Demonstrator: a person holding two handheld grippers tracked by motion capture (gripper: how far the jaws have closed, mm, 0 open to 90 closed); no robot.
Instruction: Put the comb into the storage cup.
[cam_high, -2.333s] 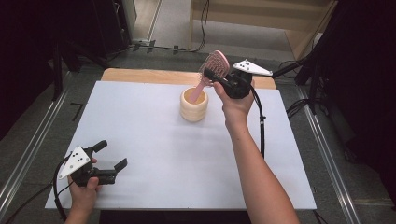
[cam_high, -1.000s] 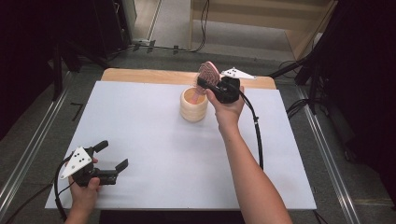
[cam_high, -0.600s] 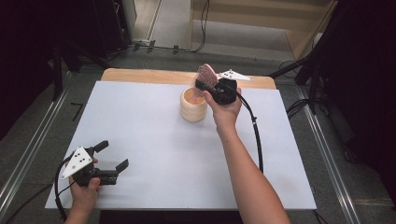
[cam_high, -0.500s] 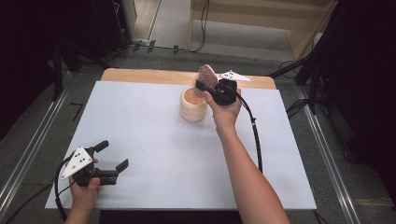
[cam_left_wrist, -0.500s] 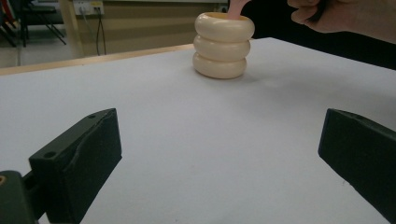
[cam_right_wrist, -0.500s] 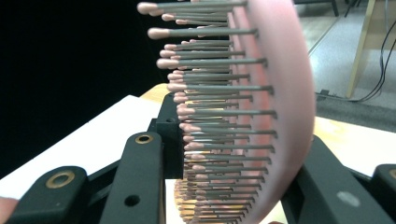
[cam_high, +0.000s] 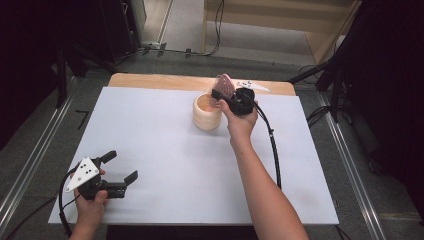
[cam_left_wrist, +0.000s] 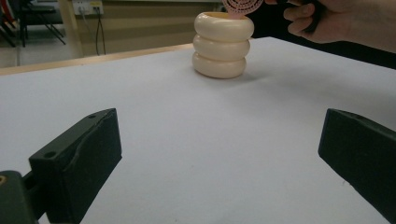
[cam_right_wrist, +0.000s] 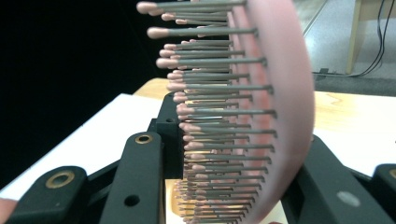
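The right tongs (cam_high: 223, 97) clamp a pink hairbrush (cam_high: 223, 85) above the cream holder (cam_high: 207, 111). The left tongs (cam_high: 120, 166) gape empty, well apart from that holder on the worktop (cam_high: 165, 165).

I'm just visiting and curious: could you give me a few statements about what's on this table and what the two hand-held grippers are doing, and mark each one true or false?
1. The right gripper is shut on a pink hairbrush. True.
2. The hairbrush lies flat on the white table. False: it is held up over the mouth of the cream holder, handle end down.
3. The left gripper holds the cream holder. False: its jaws are open with nothing between them, near the table's front left corner.
4. The cream holder looks like three stacked rings. True.
5. The hairbrush's bristles have rounded pink tips. True.
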